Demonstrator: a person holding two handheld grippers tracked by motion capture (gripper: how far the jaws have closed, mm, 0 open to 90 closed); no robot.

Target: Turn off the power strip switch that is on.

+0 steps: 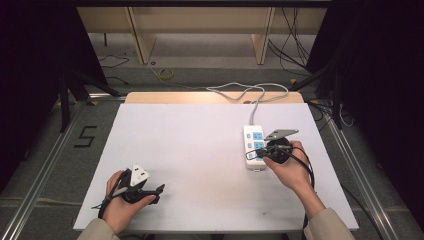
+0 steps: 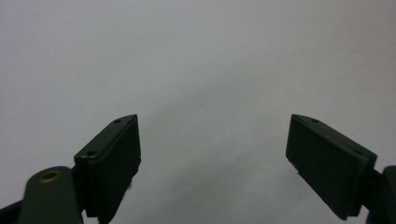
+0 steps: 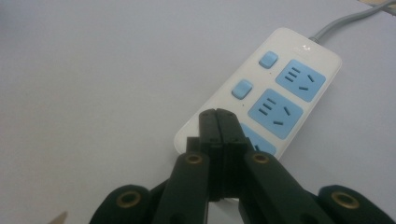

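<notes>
Now one white power strip lies on the right part of the bench, showing three blue sockets and two blue buttons. Just above its near end, the right claw is pressed together and pinches nothing. The left claw is spread wide over bare bench.

A flat white rectangular tabletop carries the work, its matte surface plain and unmarked, with a strip of pale wood showing along its far edge at twelve o'clock. Lying directly on it, toward three o'clock from the middle, is a white plastic power strip with blue sockets and blue switch buttons, set lengthwise from near to far. Its grey cable leaves the far end toward twelve o'clock, crosses the wooden strip and loops beyond the edge. In the right gripper view the power strip lies flat on the white surface.
</notes>
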